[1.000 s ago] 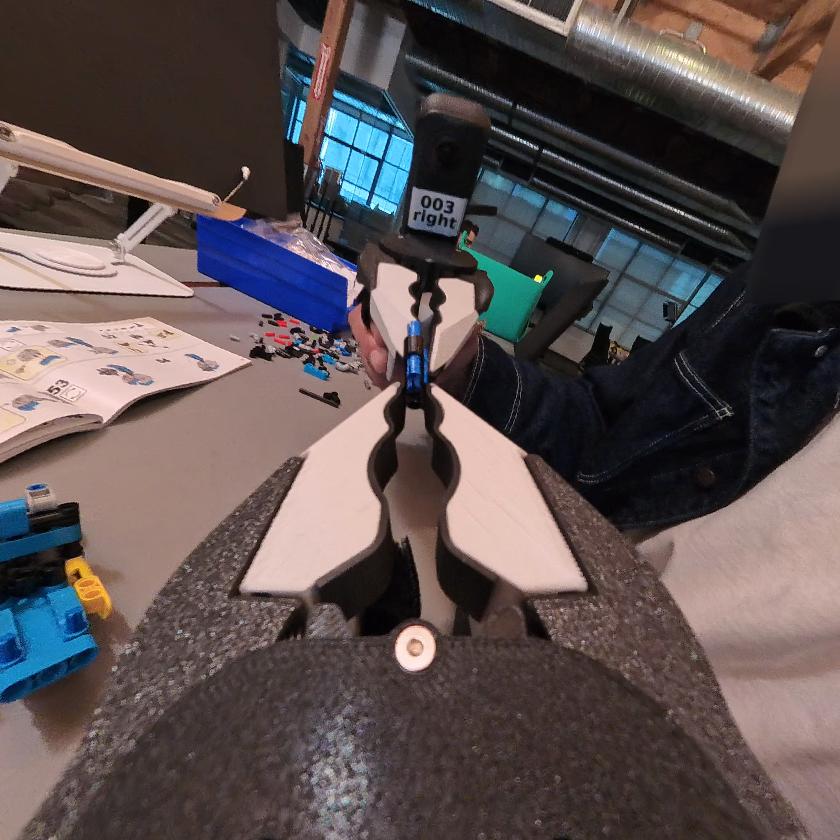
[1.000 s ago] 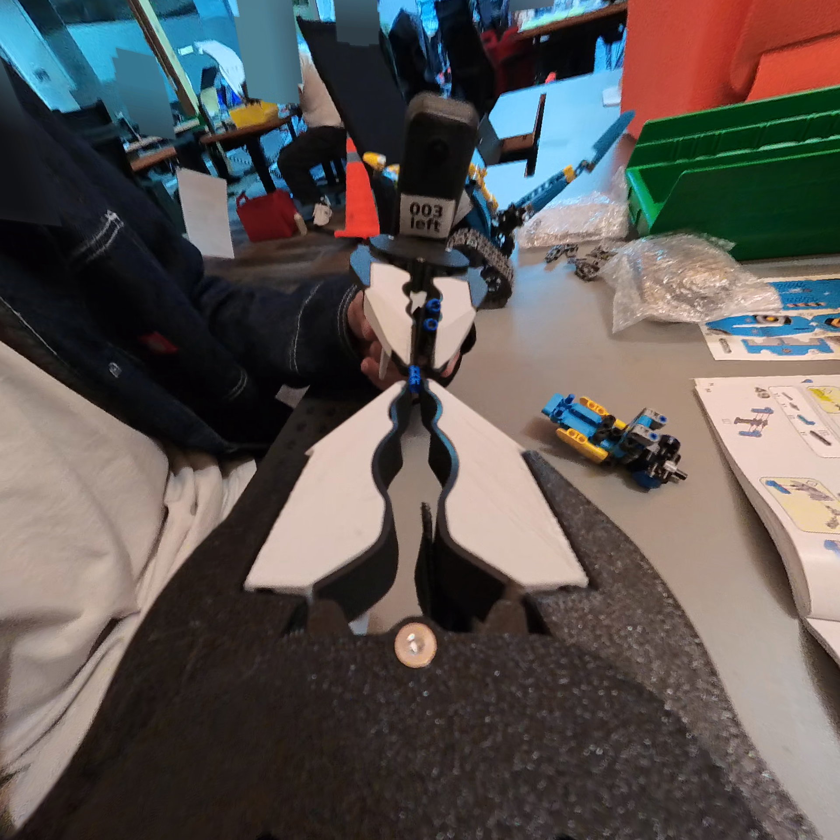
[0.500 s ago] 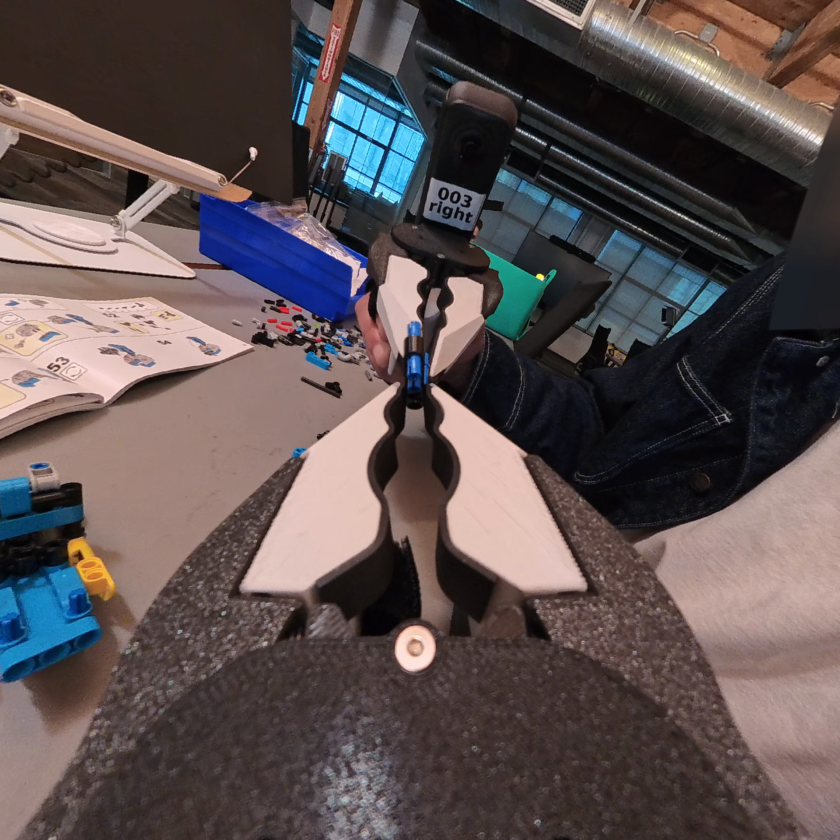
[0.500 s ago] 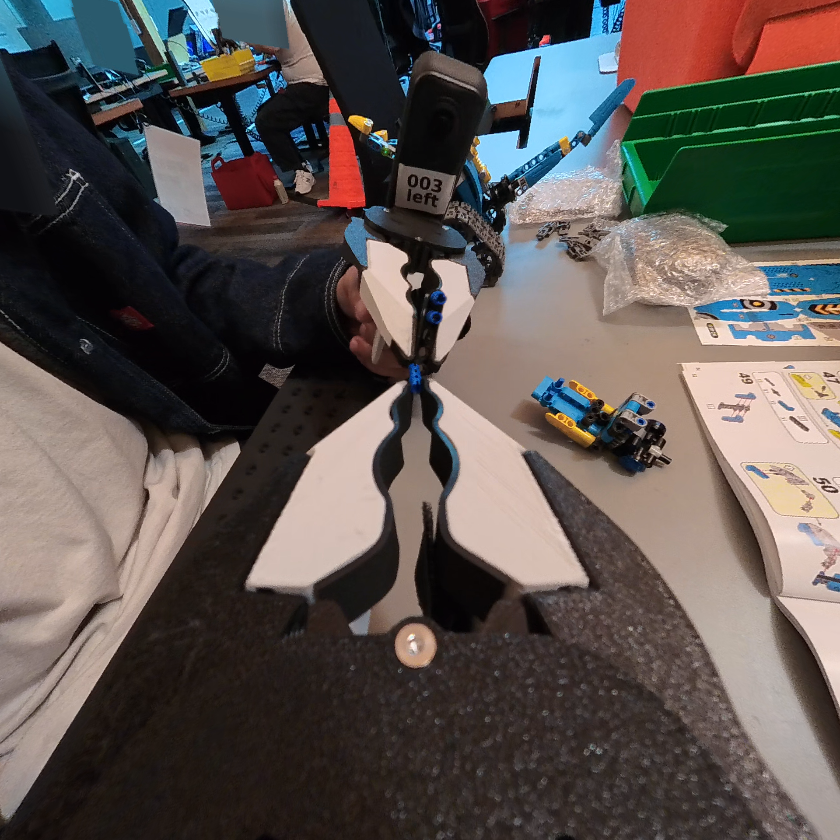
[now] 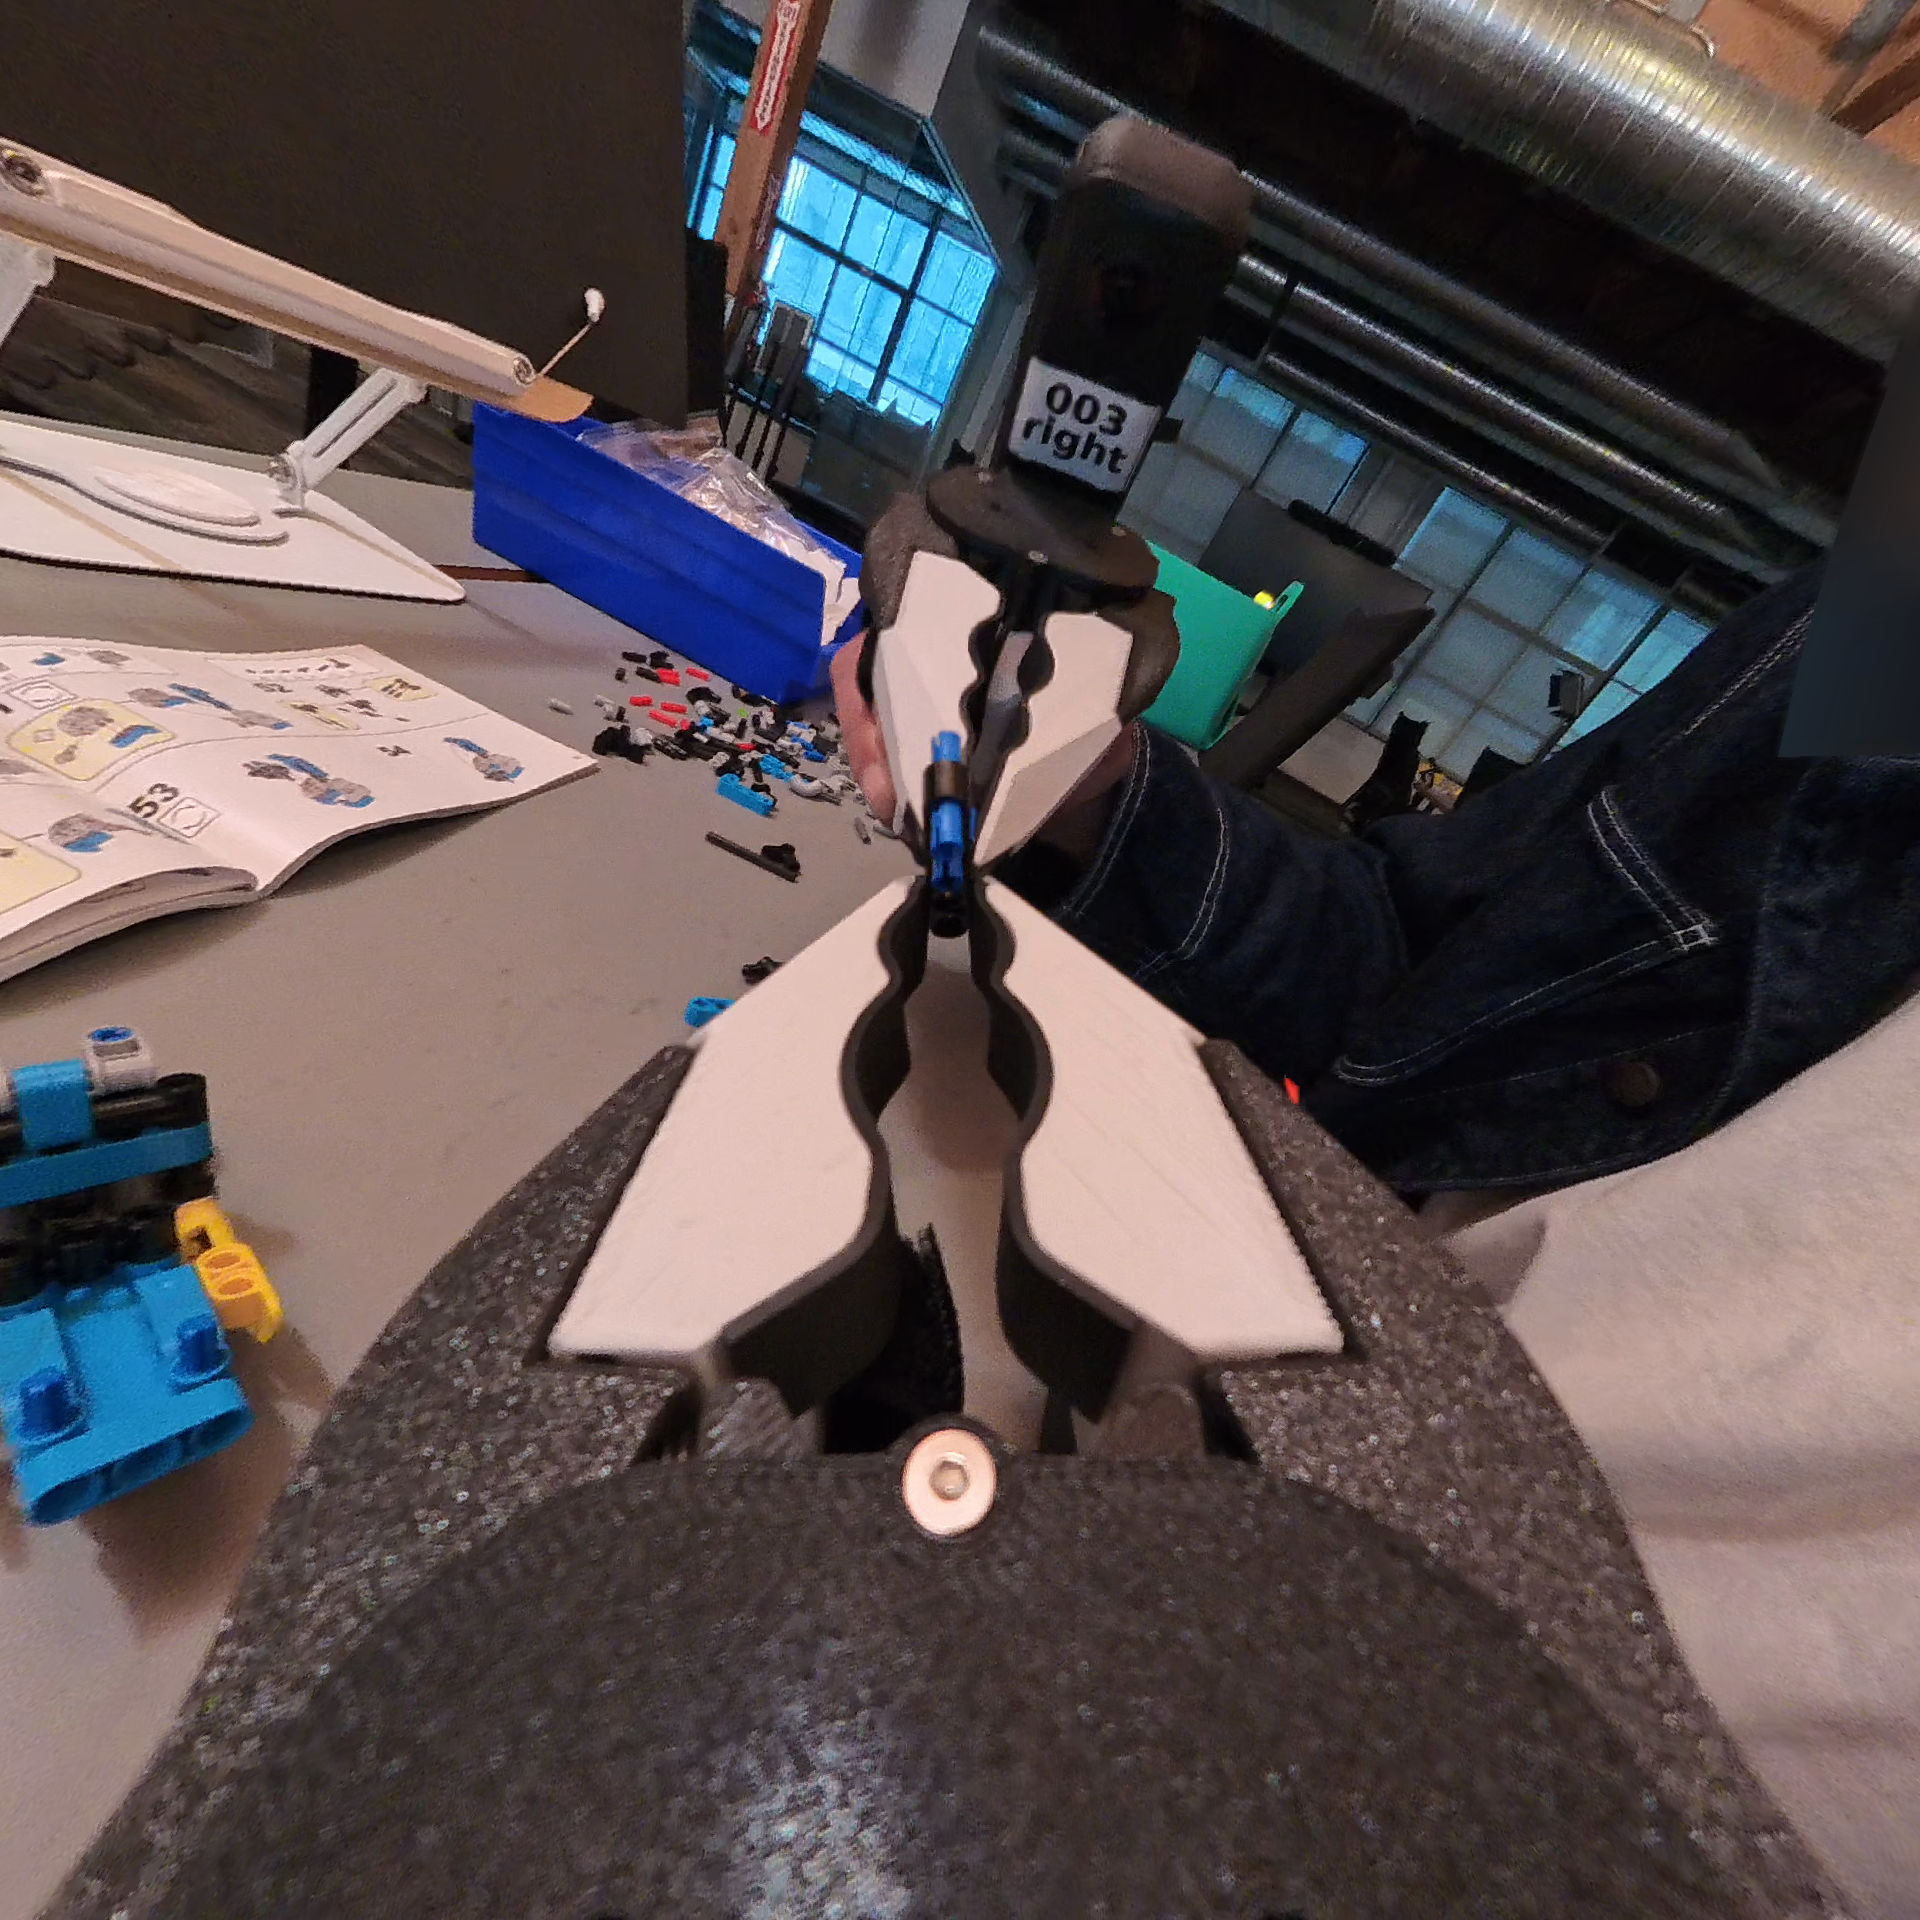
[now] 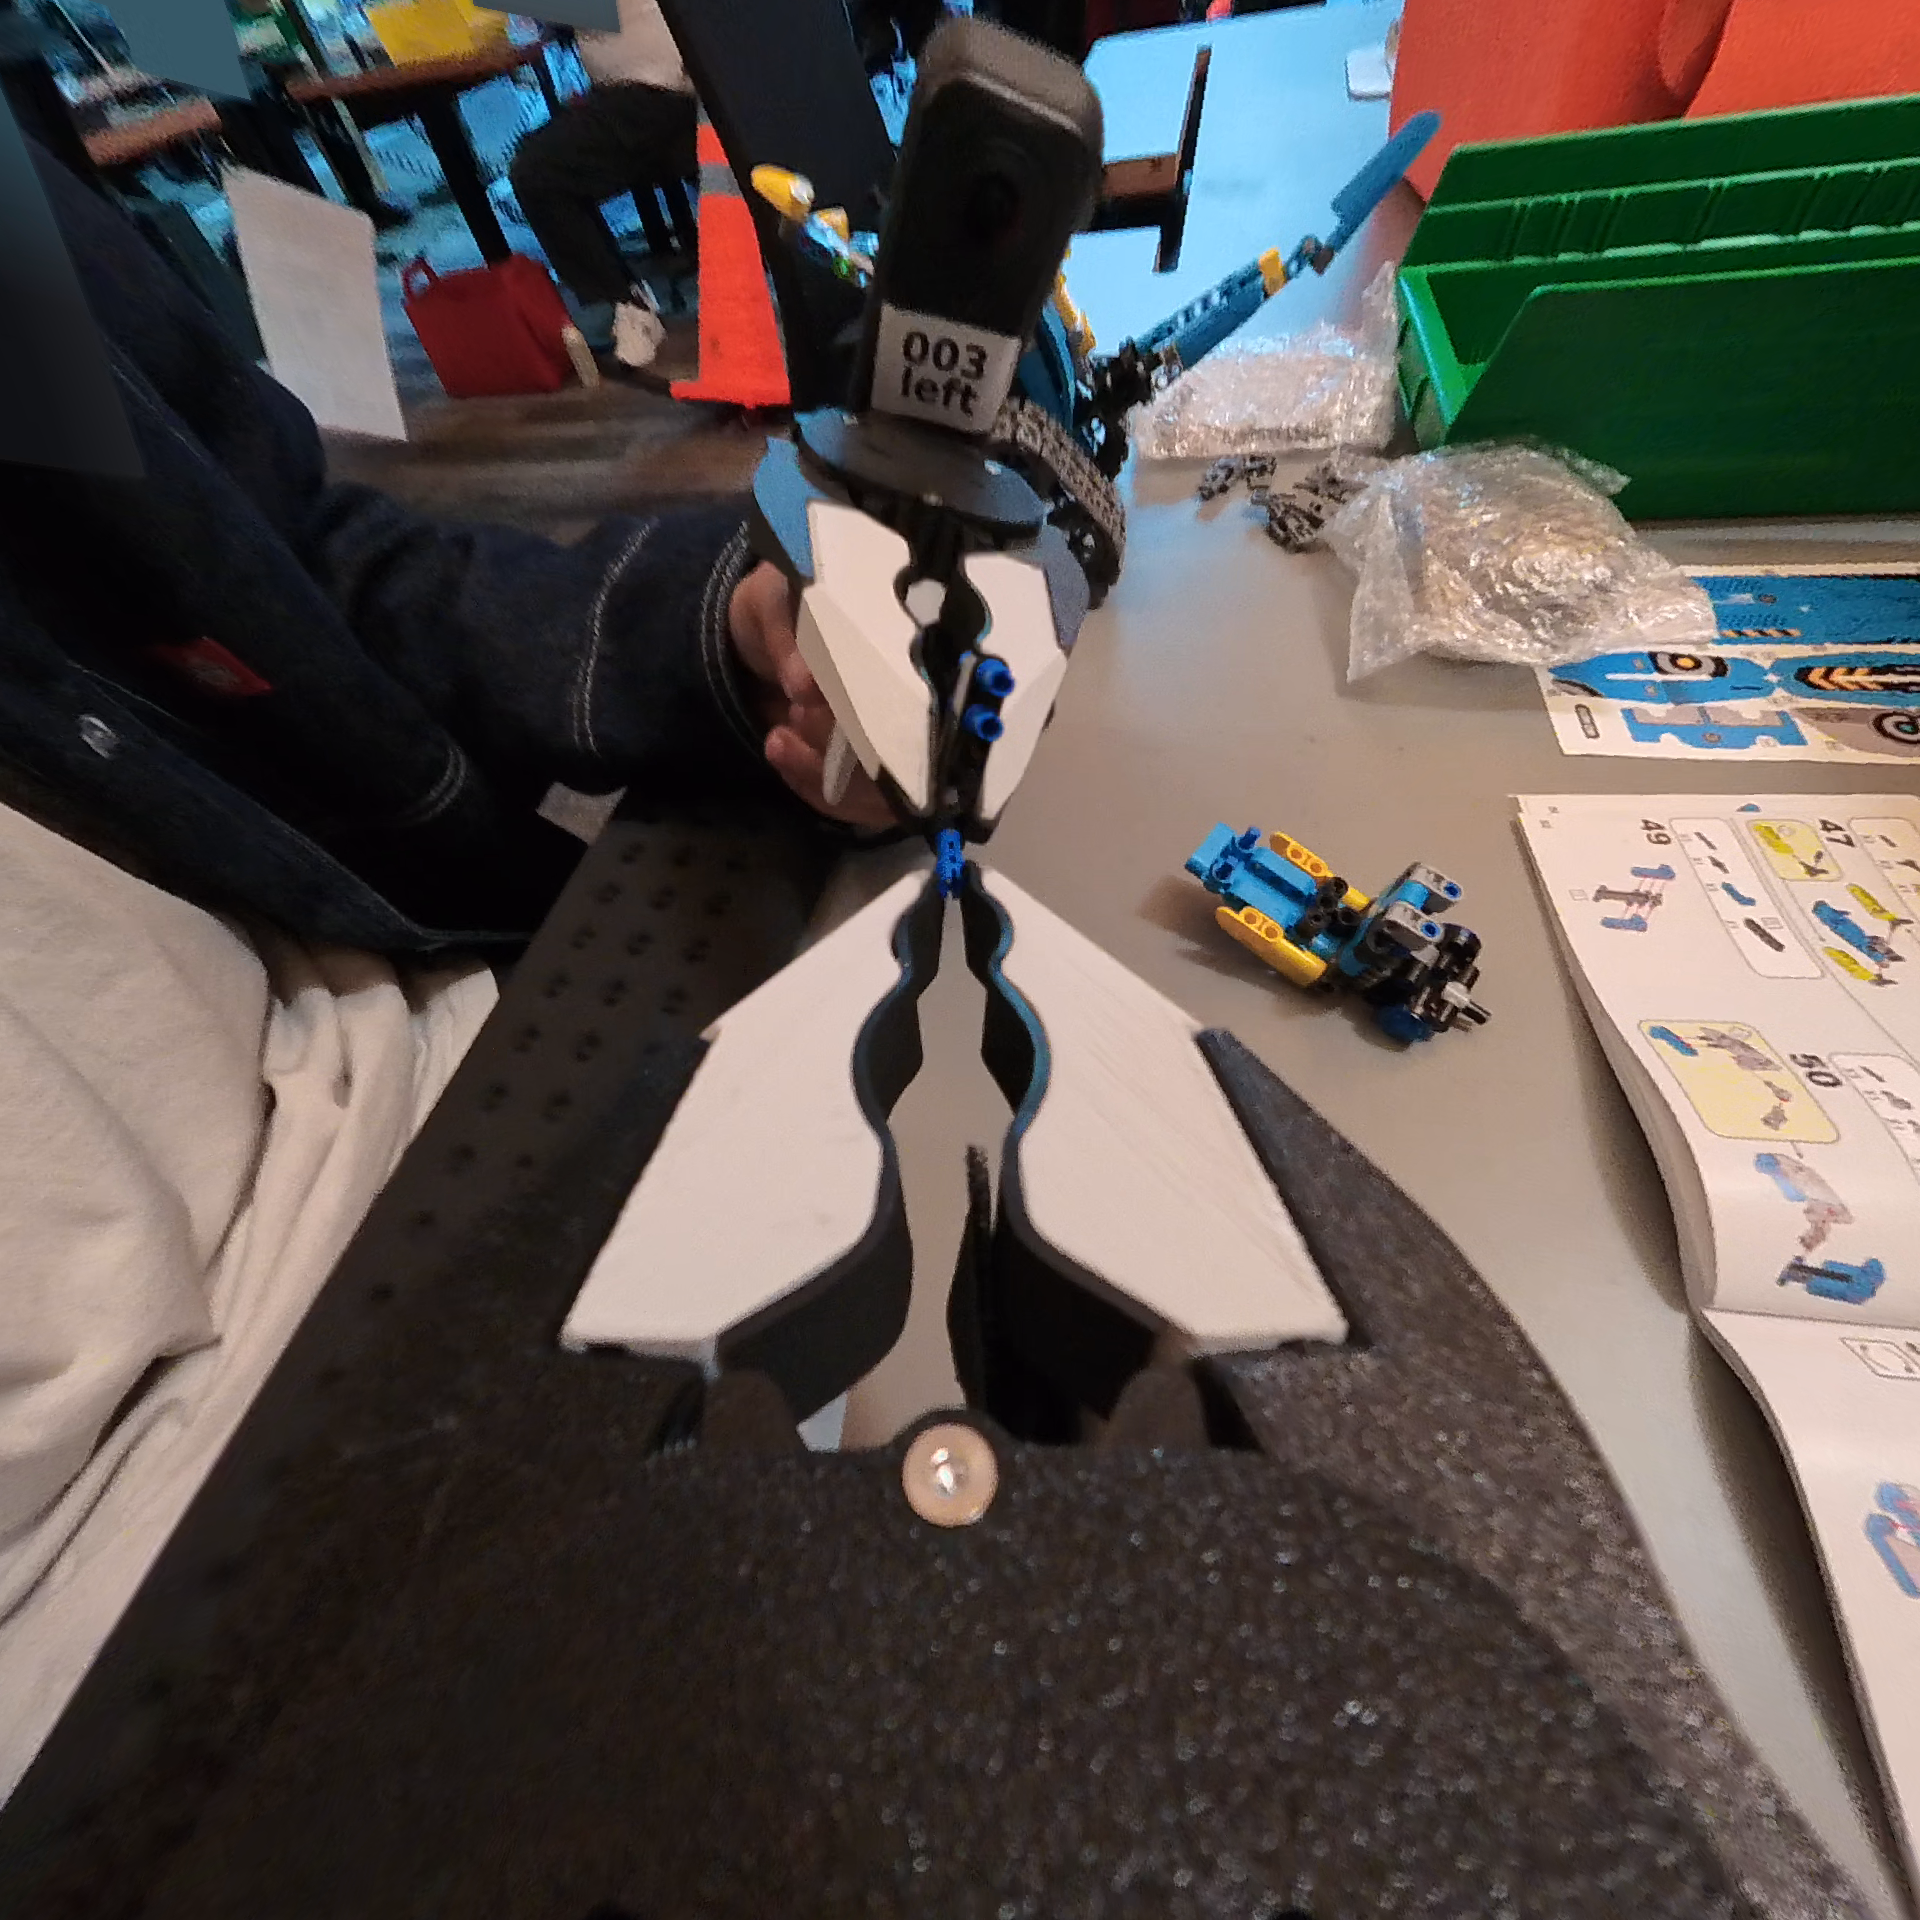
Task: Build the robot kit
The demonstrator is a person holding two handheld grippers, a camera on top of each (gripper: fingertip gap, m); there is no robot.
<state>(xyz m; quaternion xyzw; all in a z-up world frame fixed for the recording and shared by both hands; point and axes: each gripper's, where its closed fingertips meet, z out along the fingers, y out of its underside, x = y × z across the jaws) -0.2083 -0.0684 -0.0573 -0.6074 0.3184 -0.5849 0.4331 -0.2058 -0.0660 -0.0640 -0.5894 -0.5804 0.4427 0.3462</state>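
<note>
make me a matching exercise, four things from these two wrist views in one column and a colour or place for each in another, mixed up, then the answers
Things
1. storage bin
2. stacked bins
3. small brick model
4. instruction booklet

Descriptions
A. green, at the far right of the right wrist view
B. lies open on the grey table, left in the left wrist view
C. blue, with a clear bag in it
D. blue, yellow and black, on the table between the right gripper and the open pages

Pairs: 1-C, 2-A, 3-D, 4-B

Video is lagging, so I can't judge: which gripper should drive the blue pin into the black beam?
Right, likely: the right gripper is shut on the blue pin, aimed at the black beam clamped in the left gripper.
</note>
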